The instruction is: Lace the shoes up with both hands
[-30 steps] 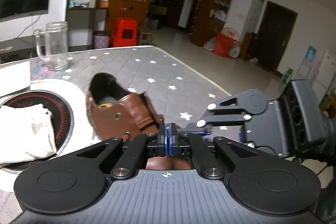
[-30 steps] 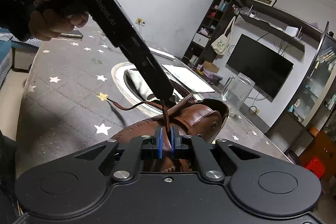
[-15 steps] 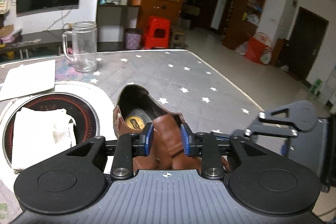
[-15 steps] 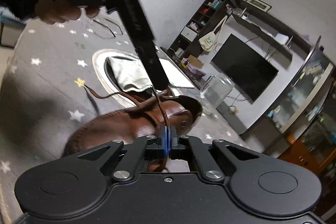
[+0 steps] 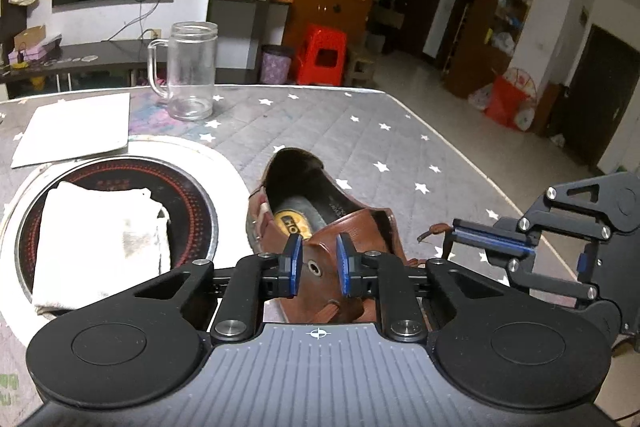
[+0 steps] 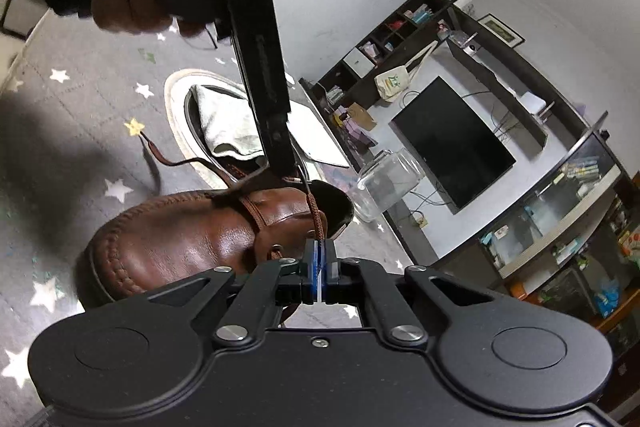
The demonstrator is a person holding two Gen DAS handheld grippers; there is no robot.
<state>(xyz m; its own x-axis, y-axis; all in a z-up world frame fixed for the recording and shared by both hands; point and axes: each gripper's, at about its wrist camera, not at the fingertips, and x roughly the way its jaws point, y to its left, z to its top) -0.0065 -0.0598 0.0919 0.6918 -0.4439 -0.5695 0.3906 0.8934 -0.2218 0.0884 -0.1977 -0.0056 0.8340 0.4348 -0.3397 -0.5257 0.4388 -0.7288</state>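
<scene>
One brown leather shoe (image 6: 192, 235) lies on the star-print tablecloth (image 5: 360, 115), just beside a round cooktop (image 5: 192, 163) with one folded white cloth (image 5: 100, 239) on it. One brown lace (image 6: 314, 215) runs up from the eyelet flaps. The right gripper (image 6: 319, 259) is clamped tight on one stretch of it, pulling it taut. The left gripper (image 5: 318, 265) hovers with jaws moderately apart over the eyelet flap (image 5: 316, 267), holding nothing. The lace's other end (image 6: 154, 153) trails loose across the cloth. I'd say they're mid-threading: next the left tongs likely need to steady the flap or catch the lace so the right can feed it through an open eyelet. Farther off stand one glass mug (image 5: 188, 71) and one white sheet (image 5: 76, 127).
</scene>
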